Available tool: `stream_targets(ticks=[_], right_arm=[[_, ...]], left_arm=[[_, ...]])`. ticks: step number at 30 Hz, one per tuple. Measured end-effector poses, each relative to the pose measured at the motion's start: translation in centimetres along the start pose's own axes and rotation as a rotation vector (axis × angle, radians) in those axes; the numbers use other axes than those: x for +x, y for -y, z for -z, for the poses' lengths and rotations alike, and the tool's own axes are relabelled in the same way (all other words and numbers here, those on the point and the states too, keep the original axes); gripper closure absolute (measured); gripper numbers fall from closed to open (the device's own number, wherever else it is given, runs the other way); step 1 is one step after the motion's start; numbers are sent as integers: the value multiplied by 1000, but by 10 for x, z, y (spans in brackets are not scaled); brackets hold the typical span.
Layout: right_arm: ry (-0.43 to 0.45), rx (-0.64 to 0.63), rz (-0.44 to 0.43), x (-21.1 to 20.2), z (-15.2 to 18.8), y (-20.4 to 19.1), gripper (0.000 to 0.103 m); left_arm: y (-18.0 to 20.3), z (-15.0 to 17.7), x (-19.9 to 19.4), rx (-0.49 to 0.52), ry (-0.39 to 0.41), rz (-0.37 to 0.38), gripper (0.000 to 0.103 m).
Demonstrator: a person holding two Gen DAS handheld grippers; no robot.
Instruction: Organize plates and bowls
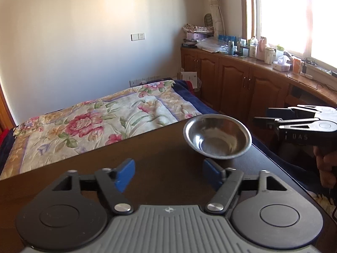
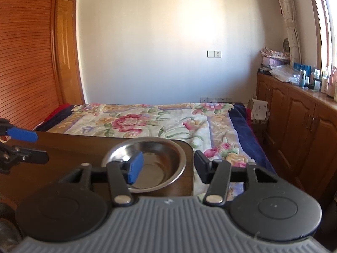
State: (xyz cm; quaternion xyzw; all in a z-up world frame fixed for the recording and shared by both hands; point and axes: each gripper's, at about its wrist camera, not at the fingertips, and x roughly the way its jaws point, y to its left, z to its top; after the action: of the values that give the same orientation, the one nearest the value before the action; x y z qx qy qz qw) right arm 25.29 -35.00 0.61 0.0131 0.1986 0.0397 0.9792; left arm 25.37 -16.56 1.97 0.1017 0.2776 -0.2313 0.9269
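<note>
One steel bowl is the only dish in sight; no plate shows in either view. It sits upright and empty near the far right corner of the dark wooden counter, right of centre in the left wrist view and just below centre in the right wrist view.

Going left to right in the left wrist view: the flowered bed fills the middle left behind the counter. The left tongs sit at the lower centre, their two blue pads spread wide with nothing between them. They hang over bare counter just short of the bowl, with the right pad close to its near wall; whether it touches I cannot tell. That looks like a waiting or approach pose. At the right edge the right tongs come in level from the side, gripped by a hand at the lower right.

In the right wrist view, the right tongs are also spread and empty. The blue left pad lies in front of the bowl's inside, while the right finger is out past the counter's edge, over the bed. I judge they are lining up to straddle the bowl's right rim.

Count: one bowl, no plates seen, two tongs, one hand.
</note>
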Motion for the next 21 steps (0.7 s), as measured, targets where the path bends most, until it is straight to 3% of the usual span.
stream_targets(ticks=[3,10,18,21], right_arm=[[-15,3,-1,9,2,3,47],[-54,33,-26,29,7,11,47],[-84,77,-68,35,11,14,47],[-93,94,-83,36,13,14,47]], left_arm=[[1,-8,14,14,-1,6,17],[1,-22,46,24,-30,49,17],[5,-29,78,24,-95,109,54],[9,-30,87,30,-105,128,58]])
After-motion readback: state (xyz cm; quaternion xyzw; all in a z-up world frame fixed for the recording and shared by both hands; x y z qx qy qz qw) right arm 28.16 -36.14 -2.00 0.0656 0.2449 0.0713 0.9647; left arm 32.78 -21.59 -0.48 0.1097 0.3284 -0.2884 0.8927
